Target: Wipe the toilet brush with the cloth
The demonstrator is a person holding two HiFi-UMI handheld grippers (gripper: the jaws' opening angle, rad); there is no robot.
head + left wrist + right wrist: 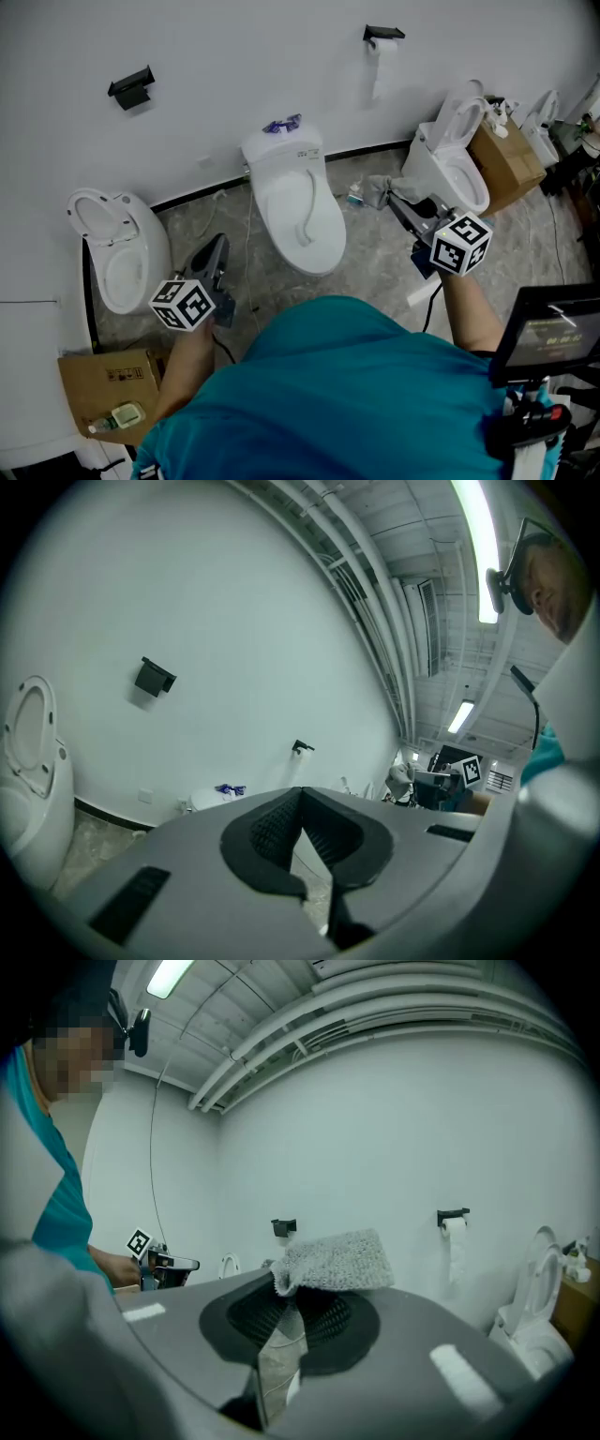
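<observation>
- left gripper [300, 799]: jaws fully closed, empty, near left toilet [117, 248]
- right gripper [286, 1302]: clamped on grey cloth [336, 1260], bunched at jaw tips, between middle toilet [300, 202] and right toilet [455, 155]

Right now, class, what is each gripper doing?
Left gripper: closed, nothing between its jaws.
Right gripper: closed on the grey cloth.
</observation>
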